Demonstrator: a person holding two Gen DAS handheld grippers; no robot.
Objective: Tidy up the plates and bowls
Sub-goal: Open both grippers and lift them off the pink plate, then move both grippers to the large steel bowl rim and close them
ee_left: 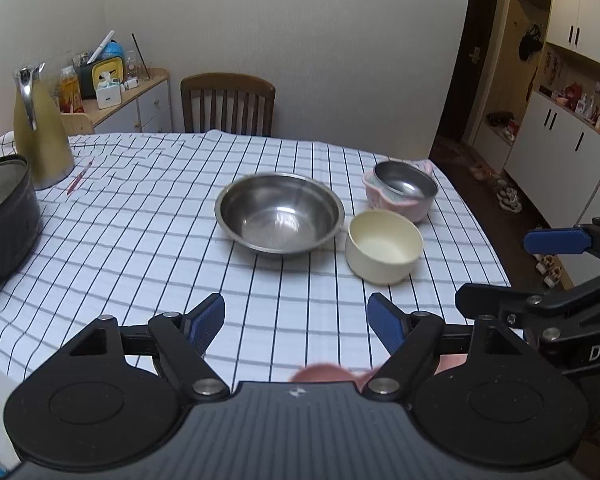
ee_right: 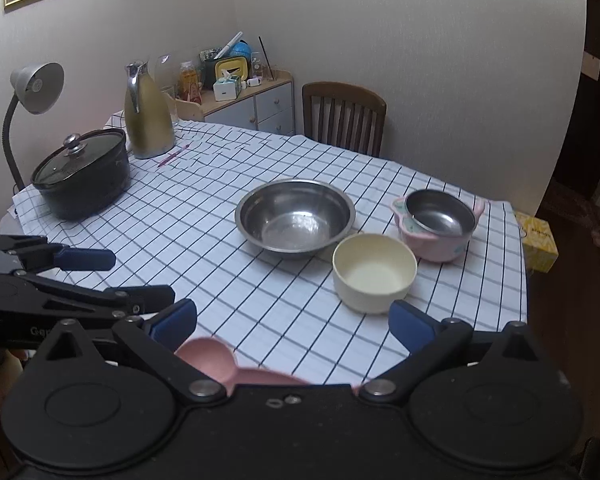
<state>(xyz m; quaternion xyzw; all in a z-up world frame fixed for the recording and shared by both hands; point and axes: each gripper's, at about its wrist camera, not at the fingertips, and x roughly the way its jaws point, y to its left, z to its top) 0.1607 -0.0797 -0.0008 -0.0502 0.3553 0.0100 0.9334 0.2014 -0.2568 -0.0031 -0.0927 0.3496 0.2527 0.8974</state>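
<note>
A: Take the large round stainless-steel bowl (ee_left: pixel 280 213) as the landmark. Where is it?

B: It sits upright near the middle of the table with the white, black-checked cloth (ee_left: pixel 148 240).

A: And the other dishes?

B: A small cream-coloured round bowl (ee_left: pixel 384 246) stands just beside the steel bowl, on the side toward the cupboards; whether the two touch I cannot tell. Beyond the cream one, still to that side of the big bowl, a pink bowl with small handles (ee_right: pixel 440 240) carries a smaller shiny steel bowl (ee_right: pixel 440 212) nested inside it, sitting tilted.

A: The grippers?

B: The left gripper (ee_left: pixel 296 318) hovers over the near part of the cloth, short of the big bowl, its blue-padded fingers spread wide with nothing between them. The right gripper (ee_right: pixel 294 318) hangs likewise in front of the big bowl, fingers apart and empty, one blue pad (ee_right: pixel 410 322) close in front of the cream bowl.

A: Anything under it?

B: A pink plastic spoon-like piece (ee_right: pixel 212 358) lies at the table's near edge, partly hidden by that gripper.

A: Farther off?

B: Far from the big bowl, on its opposite side, stand a black pot with a glass lid (ee_right: pixel 84 172) and a tall gold-coloured jug (ee_right: pixel 148 120).
</note>
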